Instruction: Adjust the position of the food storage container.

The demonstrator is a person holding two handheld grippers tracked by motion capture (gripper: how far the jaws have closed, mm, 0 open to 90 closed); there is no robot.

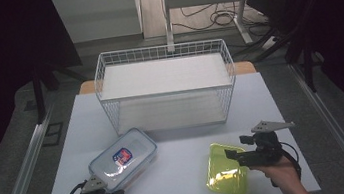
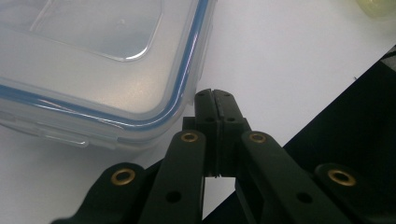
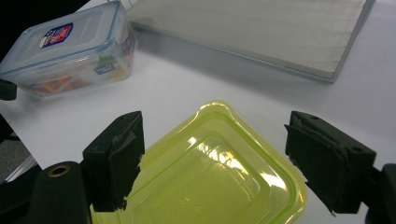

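Snacks fill clear box; yellow container empty.

Black left gripper with brass-ringed screw holes; right gripper carries a grey plate.

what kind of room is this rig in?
Most likely a lab or recording workspace, not a home. A bare white table stands between dark curtains, loose cables trail across the floor behind it by a metal frame, and the props look staged: a wire basket, a clear container and a green container.
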